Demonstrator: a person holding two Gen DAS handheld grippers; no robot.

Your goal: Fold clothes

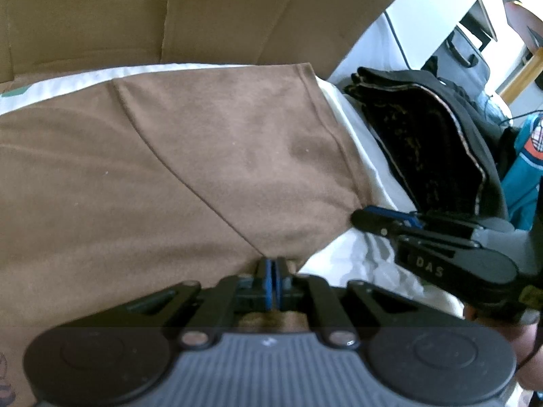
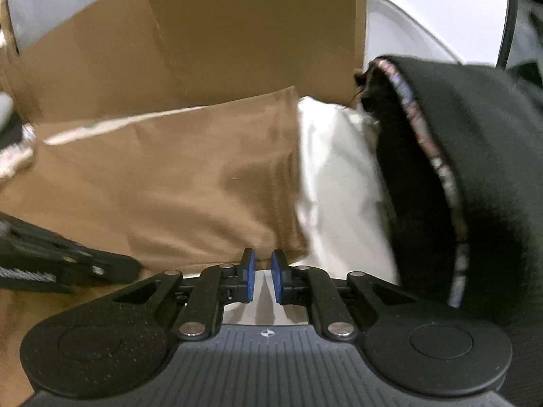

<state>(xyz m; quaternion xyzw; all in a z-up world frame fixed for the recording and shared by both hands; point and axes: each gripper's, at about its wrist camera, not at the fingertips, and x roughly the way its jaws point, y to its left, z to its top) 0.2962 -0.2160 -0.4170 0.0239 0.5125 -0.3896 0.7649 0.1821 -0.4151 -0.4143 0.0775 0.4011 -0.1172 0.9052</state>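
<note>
A brown garment (image 1: pixel 190 156) lies spread on a white sheet (image 1: pixel 342 257), with one flap folded over along a diagonal crease. My left gripper (image 1: pixel 272 266) sits at the near point of that fold, its blue pads pressed together on the brown cloth. My right gripper (image 1: pixel 360 217) comes in from the right and rests at the garment's right corner. In the right wrist view the brown garment (image 2: pixel 176 190) fills the middle. There my right gripper (image 2: pixel 264 271) has a narrow gap between its blue pads, showing only sheet. The left gripper (image 2: pixel 129 268) lies low at the left.
Flattened cardboard (image 1: pixel 210 13) stands behind the garment. A folded black garment with patterned trim (image 1: pixel 420 142) lies close on the right, and shows as the dark mass (image 2: pixel 482 176) in the right wrist view. A teal item (image 1: pixel 522 176) and furniture sit further right.
</note>
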